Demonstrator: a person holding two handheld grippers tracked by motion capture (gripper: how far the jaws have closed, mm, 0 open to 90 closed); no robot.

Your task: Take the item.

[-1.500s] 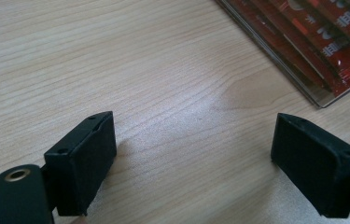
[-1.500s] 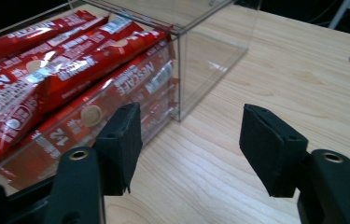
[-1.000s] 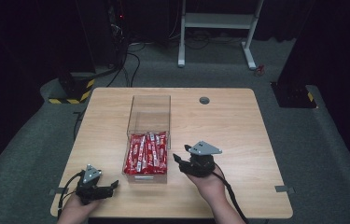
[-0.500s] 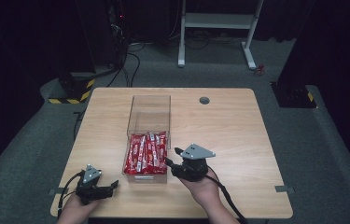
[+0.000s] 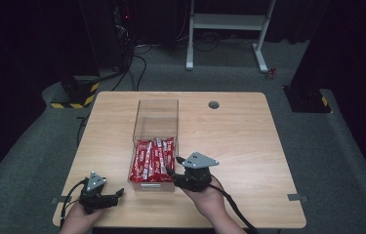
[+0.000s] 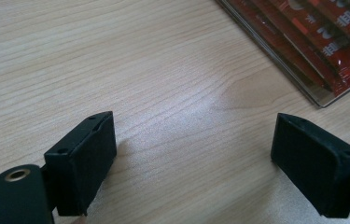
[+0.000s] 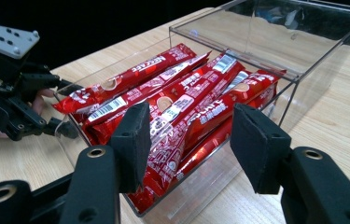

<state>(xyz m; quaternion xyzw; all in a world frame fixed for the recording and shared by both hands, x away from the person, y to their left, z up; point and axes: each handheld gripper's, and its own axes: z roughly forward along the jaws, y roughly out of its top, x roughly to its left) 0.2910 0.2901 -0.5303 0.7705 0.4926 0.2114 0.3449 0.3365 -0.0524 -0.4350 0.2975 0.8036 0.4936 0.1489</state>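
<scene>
**Right tool at the box of red packets, jaws narrowing**

The red snack packets point(image 7: 182, 100) lie side by side in the near end of a clear plastic box point(image 5: 155, 109), which stands lengthwise on the left half of the worktop point(image 5: 249, 141); the far end of the box holds nothing. In the right gripper view the packets are heaped slightly, their near ends resting against the box's near wall, and white print and a barcode show on several.

The right tool point(image 5: 171, 171) hangs at the box's near right corner, its tips pointing over the rim toward the packets. A second earlier it stood farther right, clear of the box over bare wood; it has since shifted left to the rim. Its jaws have just been closing and now stand partly apart. In the right gripper view the packets show between the two pads, but the pads press on none of them, and whether the tips touch a wrapper cannot be told.

The left tool point(image 5: 114, 194) rests low on the worktop just left of the box's near left corner, in the same spot as in both earlier frames. Its jaws point(image 6: 196, 154) stand wide apart with only bare wood between them, and the box's corner with packet ends lies beyond.
</scene>
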